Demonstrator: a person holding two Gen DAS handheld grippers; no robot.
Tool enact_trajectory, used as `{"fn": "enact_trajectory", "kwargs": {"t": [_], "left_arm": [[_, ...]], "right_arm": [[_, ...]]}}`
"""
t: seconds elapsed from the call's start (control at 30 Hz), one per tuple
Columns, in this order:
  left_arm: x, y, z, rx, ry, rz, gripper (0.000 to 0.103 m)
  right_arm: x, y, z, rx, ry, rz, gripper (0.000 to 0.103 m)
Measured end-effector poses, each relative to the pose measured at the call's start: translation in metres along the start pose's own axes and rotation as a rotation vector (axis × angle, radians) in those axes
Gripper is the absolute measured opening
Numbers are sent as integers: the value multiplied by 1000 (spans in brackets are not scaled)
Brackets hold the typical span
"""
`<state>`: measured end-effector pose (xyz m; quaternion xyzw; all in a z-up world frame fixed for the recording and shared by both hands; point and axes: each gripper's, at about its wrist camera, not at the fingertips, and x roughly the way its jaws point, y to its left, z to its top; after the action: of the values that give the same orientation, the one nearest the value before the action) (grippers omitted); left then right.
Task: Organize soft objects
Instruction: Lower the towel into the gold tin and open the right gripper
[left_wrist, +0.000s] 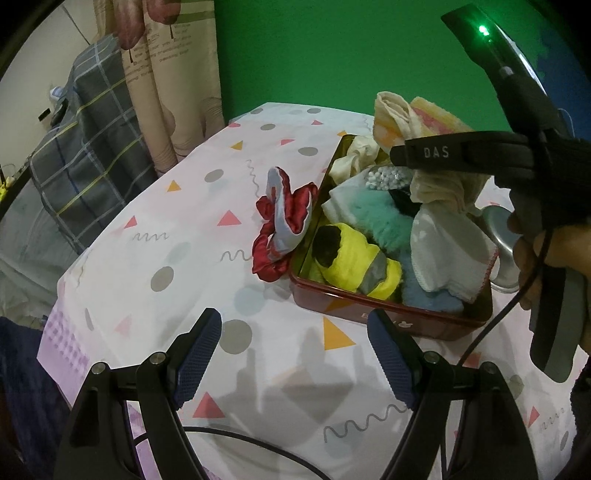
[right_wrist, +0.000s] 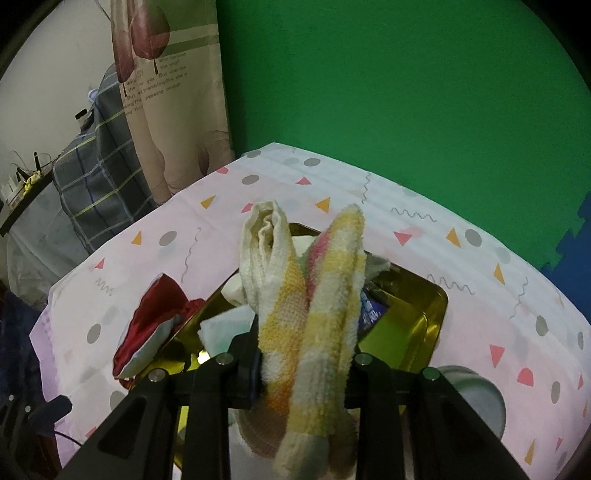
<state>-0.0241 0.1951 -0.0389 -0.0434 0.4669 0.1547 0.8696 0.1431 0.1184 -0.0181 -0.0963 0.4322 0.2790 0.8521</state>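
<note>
Left wrist: our left gripper (left_wrist: 295, 354) jaws apart, empty, before the tin (left_wrist: 391, 314); scrunchie (left_wrist: 284, 229) outside | Right wrist: right gripper (right_wrist: 303, 363) clamped on towel (right_wrist: 314, 295) above tin (right_wrist: 424, 306); we should lower it into the bare corner, then release.

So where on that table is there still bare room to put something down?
Bare tablecloth lies left of the red scrunchie and in front of the tin. The tin itself is crammed with cloths, and a metal cup crowds its right side.

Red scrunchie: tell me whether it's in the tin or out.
Out. The red scrunchie lies on the tablecloth, against the outer wall of the tin.
</note>
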Motion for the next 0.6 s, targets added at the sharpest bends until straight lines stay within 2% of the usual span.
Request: {"fn": "enact_trajectory", "kwargs": {"t": [0.13,0.23,0.37,0.43,0.6], "left_arm": [[1,2,0,-3,7,1,79],[2,1,0,-4,9,2,79],[1,0,0,-1,10,1,79],[1,0,-1,0,8,1,79],[0,0,-2,1,8,4,79]], "right_arm": [[1,8,2,-23,-8,2,32],[-1,13,3,-39,-16,9,43],[-7,18,4,-50,-27,28,50],[-11,20,5,-55,-32,32,57],[-16,21,4,-54,-41,28,59]]}}
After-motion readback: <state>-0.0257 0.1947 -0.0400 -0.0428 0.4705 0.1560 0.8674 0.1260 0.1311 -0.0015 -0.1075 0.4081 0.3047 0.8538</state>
